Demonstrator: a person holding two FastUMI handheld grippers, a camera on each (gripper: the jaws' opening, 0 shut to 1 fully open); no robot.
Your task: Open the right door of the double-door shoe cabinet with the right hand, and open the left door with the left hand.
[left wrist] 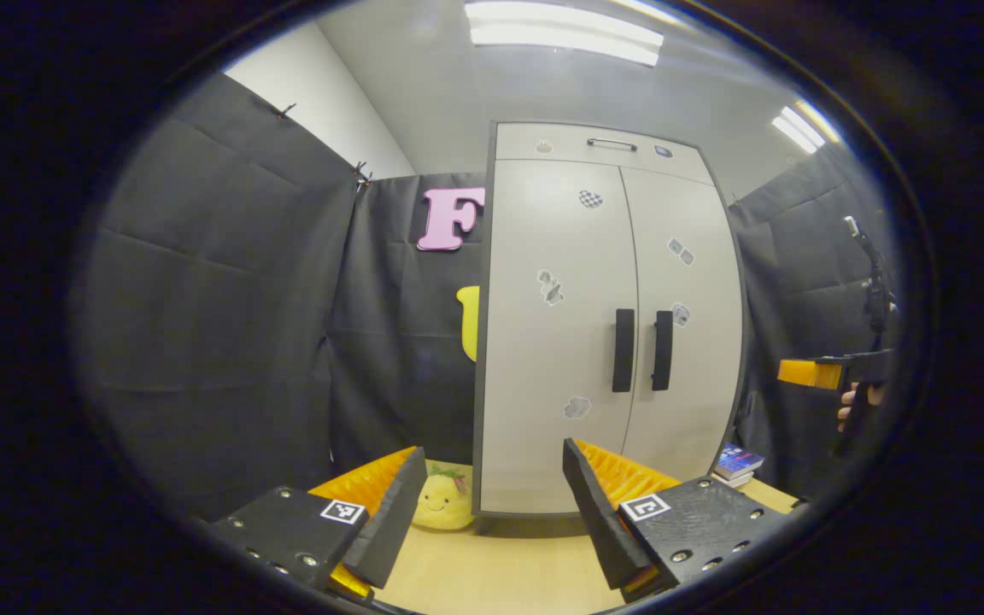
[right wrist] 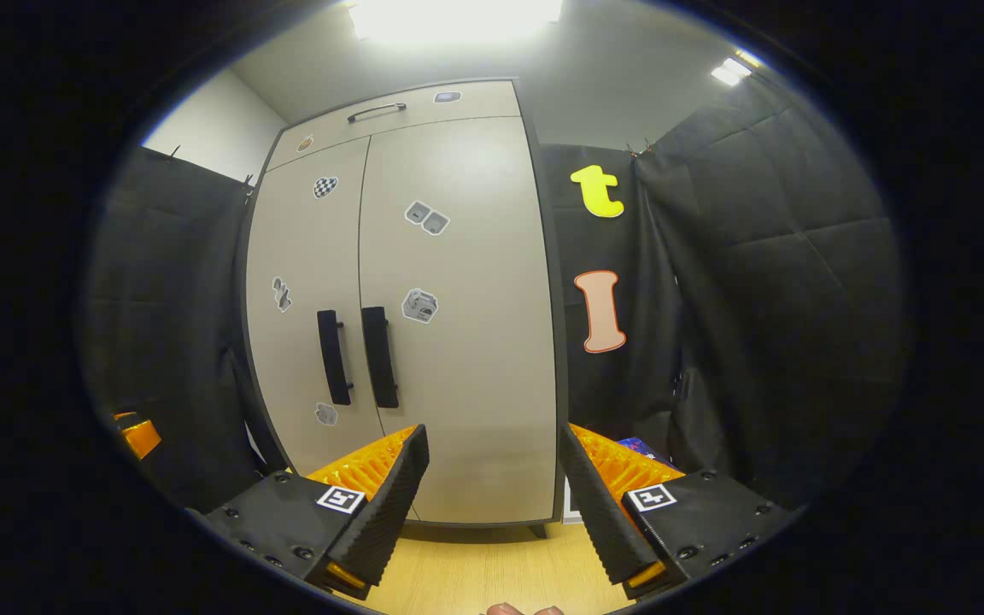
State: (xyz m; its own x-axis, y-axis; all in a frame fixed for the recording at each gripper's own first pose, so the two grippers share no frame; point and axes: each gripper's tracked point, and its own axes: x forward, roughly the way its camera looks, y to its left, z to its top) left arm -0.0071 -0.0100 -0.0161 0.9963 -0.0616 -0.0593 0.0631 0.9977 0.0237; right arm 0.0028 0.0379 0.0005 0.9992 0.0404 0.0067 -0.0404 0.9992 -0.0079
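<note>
Shoe cabinet [left wrist: 603, 325] stands on the wooden table [left wrist: 500, 572] ahead, both doors closed. My left gripper [left wrist: 492, 512] and right gripper [right wrist: 492, 504] gape wide, empty. Plush toy [left wrist: 442, 502] left of the cabinet, books [left wrist: 738, 464] right; handles unobstructed.

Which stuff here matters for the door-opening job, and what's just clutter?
Job:
right door
right handle
left door
left handle
left gripper, open
right gripper, open

Clutter:
plush toy
books
top drawer
</note>
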